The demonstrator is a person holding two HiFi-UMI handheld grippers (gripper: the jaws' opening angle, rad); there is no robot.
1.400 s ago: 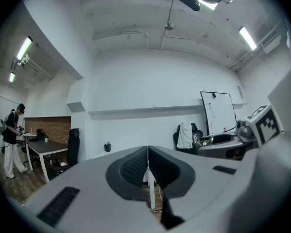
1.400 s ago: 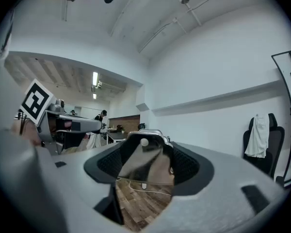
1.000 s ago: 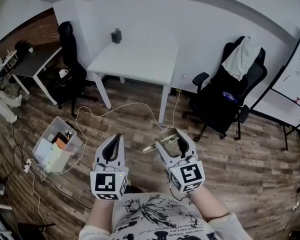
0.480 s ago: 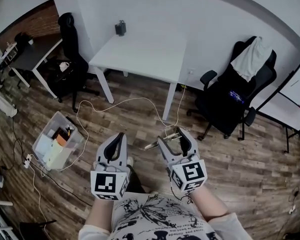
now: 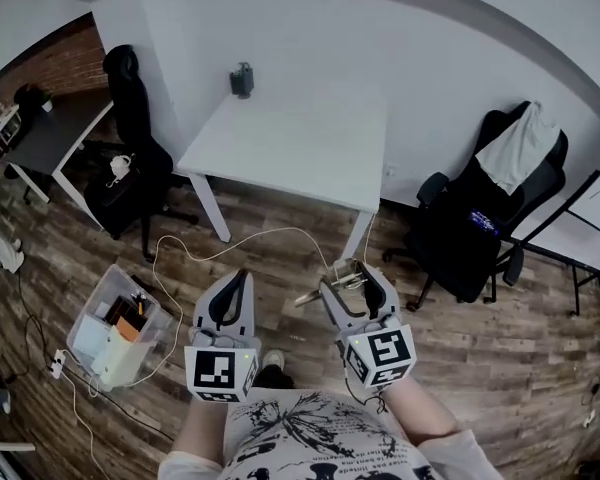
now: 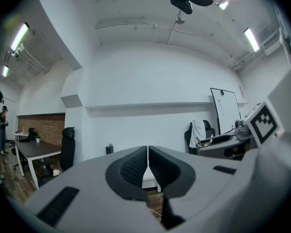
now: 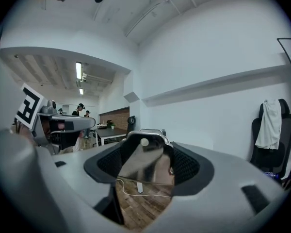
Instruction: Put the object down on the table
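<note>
My right gripper (image 5: pixel 348 274) is shut on a shiny metal object (image 5: pixel 342 281); one thin end of it sticks out to the left. In the right gripper view the shiny metal object (image 7: pixel 142 162) fills the gap between the dark pads (image 7: pixel 190 165), which press on both its sides. My left gripper (image 5: pixel 237 277) is shut with nothing in it, and its pads (image 6: pixel 134 165) meet in the left gripper view. Both grippers hang over the wooden floor, short of the white table (image 5: pixel 290 138). A small dark object (image 5: pixel 242 78) stands at the table's far edge.
A black office chair (image 5: pixel 475 233) with a white cloth on its back stands right of the table, and another black chair (image 5: pixel 128 138) stands to its left. A plastic bin (image 5: pixel 115 330) and a white cable (image 5: pixel 242 244) lie on the floor. A dark desk (image 5: pixel 50 133) is at far left.
The table has come nearer and lower in the head view. Both grippers keep the same pose, and the right one still grips the metal object.
</note>
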